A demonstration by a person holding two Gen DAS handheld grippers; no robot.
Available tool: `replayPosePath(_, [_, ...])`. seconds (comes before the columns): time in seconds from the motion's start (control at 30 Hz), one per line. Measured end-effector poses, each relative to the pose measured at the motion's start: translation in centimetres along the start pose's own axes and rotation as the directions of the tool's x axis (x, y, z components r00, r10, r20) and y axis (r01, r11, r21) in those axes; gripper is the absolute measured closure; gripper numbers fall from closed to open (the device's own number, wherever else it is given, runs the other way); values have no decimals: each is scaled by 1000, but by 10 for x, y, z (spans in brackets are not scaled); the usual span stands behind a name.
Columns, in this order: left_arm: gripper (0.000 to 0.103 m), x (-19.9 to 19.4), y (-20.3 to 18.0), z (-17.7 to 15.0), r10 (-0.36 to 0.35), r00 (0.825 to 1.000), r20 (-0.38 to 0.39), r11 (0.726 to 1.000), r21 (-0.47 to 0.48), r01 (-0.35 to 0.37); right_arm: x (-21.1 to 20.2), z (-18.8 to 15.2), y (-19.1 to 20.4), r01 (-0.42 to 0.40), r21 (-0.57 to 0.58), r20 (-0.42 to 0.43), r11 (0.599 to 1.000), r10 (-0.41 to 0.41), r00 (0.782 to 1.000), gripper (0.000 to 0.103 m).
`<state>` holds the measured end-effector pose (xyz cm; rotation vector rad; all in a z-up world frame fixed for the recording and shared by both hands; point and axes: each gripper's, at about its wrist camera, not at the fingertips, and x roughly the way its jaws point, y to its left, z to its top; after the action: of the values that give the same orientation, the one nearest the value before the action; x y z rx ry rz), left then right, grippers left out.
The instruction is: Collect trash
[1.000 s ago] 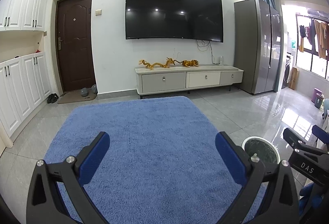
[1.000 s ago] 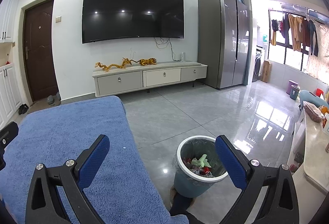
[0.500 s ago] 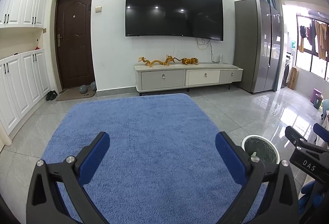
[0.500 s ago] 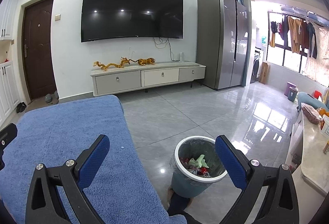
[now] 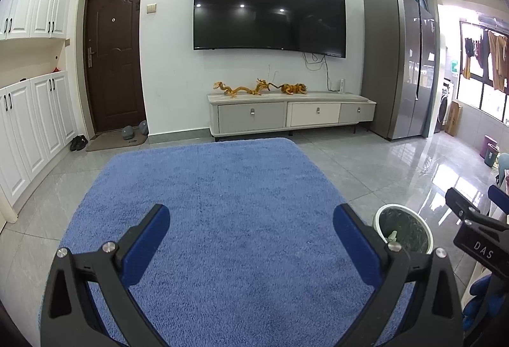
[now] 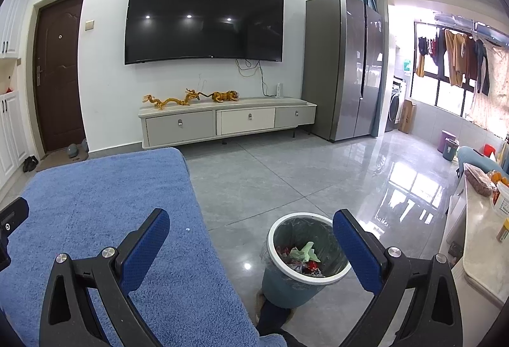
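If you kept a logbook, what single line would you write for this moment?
left gripper: open, empty, over blue rug | right gripper: open, empty | trash bin: on floor beside rug, holds trash

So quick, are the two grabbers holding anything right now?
Left gripper: open, holding nothing.
Right gripper: open, holding nothing.

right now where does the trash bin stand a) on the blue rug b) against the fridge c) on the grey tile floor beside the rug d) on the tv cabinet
c: the trash bin, with wrappers inside, stands on the grey tile floor, just right of the blue rug edge.
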<state>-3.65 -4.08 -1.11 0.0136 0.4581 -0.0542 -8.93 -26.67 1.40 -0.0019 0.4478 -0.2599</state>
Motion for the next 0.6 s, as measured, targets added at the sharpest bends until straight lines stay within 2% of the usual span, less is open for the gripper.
replayPosePath(0.6, [0, 11, 9, 4, -2, 1000, -14, 1000, -15, 2, 8, 7, 3, -1, -14, 3, 1000, 1, 1000, 0])
